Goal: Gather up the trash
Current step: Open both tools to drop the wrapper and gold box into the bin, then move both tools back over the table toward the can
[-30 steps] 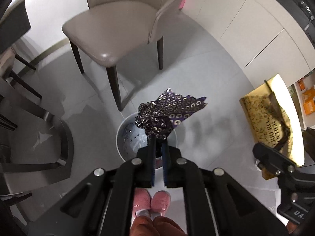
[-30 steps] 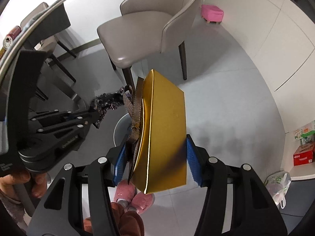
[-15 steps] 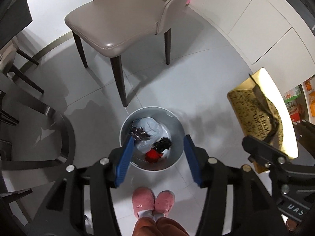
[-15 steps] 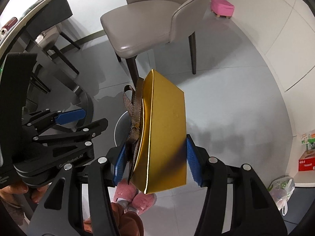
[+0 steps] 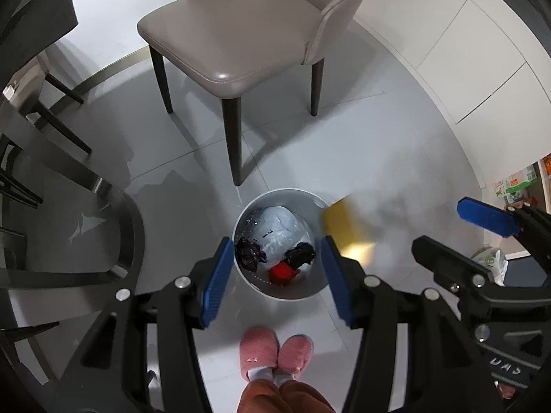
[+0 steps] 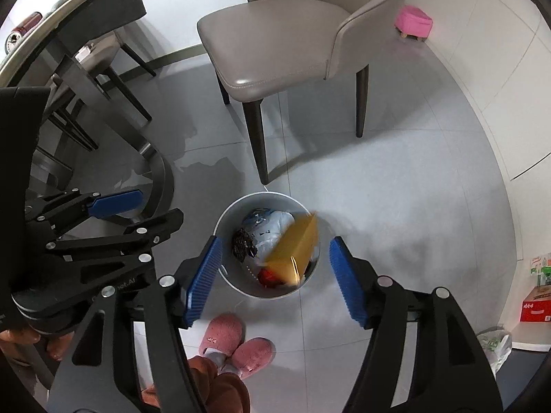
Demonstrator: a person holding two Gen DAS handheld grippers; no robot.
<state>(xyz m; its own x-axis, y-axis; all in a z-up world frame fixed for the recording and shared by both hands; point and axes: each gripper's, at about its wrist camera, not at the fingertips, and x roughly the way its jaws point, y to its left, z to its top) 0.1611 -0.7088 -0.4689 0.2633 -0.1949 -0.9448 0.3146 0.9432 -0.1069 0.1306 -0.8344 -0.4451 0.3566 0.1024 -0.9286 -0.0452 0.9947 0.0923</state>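
Observation:
A round grey trash bin (image 5: 275,194) (image 6: 241,206) stands on the floor below both grippers, holding a white bag, dark wrappers and something red. A gold box (image 6: 296,247) is motion-blurred in mid-air, falling at the bin's right rim; it also shows in the left wrist view (image 5: 347,230). My left gripper (image 5: 275,282) is open and empty above the bin. My right gripper (image 6: 273,275) is open and empty above the bin too; it also shows in the left wrist view (image 5: 458,230).
A beige chair (image 5: 241,34) (image 6: 292,41) stands just beyond the bin. A dark table with a curved metal base (image 5: 69,206) is to the left. Pink slippers (image 5: 275,351) are below. A pink stool (image 6: 413,22) and cartons (image 6: 537,303) sit at the right.
The left gripper opened and dropped the purple patterned wrapper into the bin. The right gripper has now opened and let go of the gold box, which is falling toward the bin.

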